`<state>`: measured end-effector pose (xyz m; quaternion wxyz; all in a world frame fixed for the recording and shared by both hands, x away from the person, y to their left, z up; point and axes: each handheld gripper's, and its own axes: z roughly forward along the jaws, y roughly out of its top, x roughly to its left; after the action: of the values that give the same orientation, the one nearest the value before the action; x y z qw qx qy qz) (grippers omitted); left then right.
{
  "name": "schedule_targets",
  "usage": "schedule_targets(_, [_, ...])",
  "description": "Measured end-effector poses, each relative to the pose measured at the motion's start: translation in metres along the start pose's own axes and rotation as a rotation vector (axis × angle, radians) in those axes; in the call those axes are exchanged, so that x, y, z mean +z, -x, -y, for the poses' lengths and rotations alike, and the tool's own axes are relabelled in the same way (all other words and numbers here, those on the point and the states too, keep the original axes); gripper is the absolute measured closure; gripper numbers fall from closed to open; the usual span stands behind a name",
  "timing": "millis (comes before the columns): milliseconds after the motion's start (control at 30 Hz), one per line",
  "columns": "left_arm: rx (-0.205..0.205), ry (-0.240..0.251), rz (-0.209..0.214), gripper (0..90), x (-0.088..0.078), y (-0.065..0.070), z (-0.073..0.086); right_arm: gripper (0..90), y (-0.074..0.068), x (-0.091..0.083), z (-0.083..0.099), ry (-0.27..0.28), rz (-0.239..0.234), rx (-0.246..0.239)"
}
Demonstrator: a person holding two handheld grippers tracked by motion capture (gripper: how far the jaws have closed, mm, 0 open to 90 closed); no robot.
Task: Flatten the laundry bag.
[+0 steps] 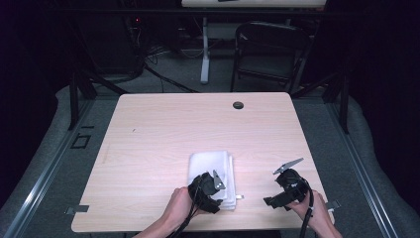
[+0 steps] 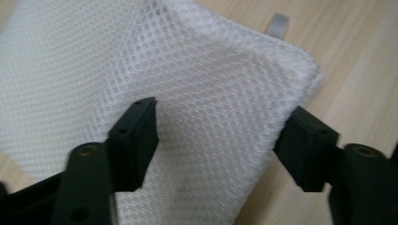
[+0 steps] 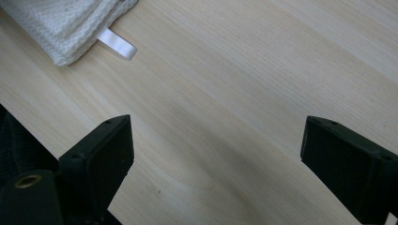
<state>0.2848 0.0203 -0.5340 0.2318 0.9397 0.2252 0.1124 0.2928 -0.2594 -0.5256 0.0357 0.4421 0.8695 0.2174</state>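
Forearms and hands come in at the bottom of the high view, where we hold the left gripper (image 1: 214, 192) over the near right corner of a folded white cloth (image 1: 210, 168). That cloth lies on the tabletop (image 1: 163, 124), near its front edge and about centre. Our right gripper (image 1: 277, 201) sits apart to the right over bare wood, touching nothing.

Left gripper view: jaws about half open, straddling the folded mesh cloth (image 2: 197, 93); one pad lies over the fabric, the other stands at its folded edge, and we see no pinch yet. A small white tag (image 2: 278, 22) pokes out at the far edge.

Right gripper view: jaws wide, nothing between them, cloth corner (image 3: 61, 23) and tag (image 3: 117, 44) well off at top left.

Progress, as we judge it: cloth already folded several times, so mostly done; left is the grasp, then a last fold or move.
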Motion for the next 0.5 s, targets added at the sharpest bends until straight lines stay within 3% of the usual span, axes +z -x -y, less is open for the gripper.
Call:
schedule_targets(67, [0.010, -0.005, 0.010, 42.7, 0.000, -0.001, 0.000, 9.5, 0.000, 0.000, 0.000, -0.005, 0.012, -0.009])
schedule_targets(100, [0.018, -0.006, 0.028, 53.9, -0.001, -0.002, 0.001, 9.9, -0.001, -0.001, 0.000, -0.004, -0.001, -0.013])
schedule_targets(167, [0.029, -0.003, 0.047, 63.7, -0.003, -0.003, 0.002, 11.2, -0.003, 0.000, 0.000, 0.019, -0.006, 0.003])
schedule_targets(200, [0.032, 0.012, 0.060, 67.5, -0.004, -0.004, 0.003, 12.5, -0.002, -0.001, 0.000, 0.002, 0.004, -0.014])
schedule_targets(333, [0.034, 0.038, 0.060, 77.5, -0.008, -0.006, 0.004, 14.7, -0.004, 0.002, 0.000, 0.016, -0.013, -0.008])
schedule_targets(367, [0.032, 0.044, 0.062, 80.2, -0.009, -0.006, 0.004, 16.2, -0.003, 0.000, -0.001, -0.010, 0.008, -0.030])
schedule_targets(433, [0.025, 0.068, 0.047, 86.2, -0.012, -0.008, 0.005, 21.4, -0.005, 0.001, -0.002, 0.011, -0.007, -0.022])
schedule_targets(500, [0.016, 0.080, 0.043, 86.8, -0.014, -0.009, 0.006, 22.8, -0.006, 0.001, -0.002, 0.006, 0.006, -0.022])
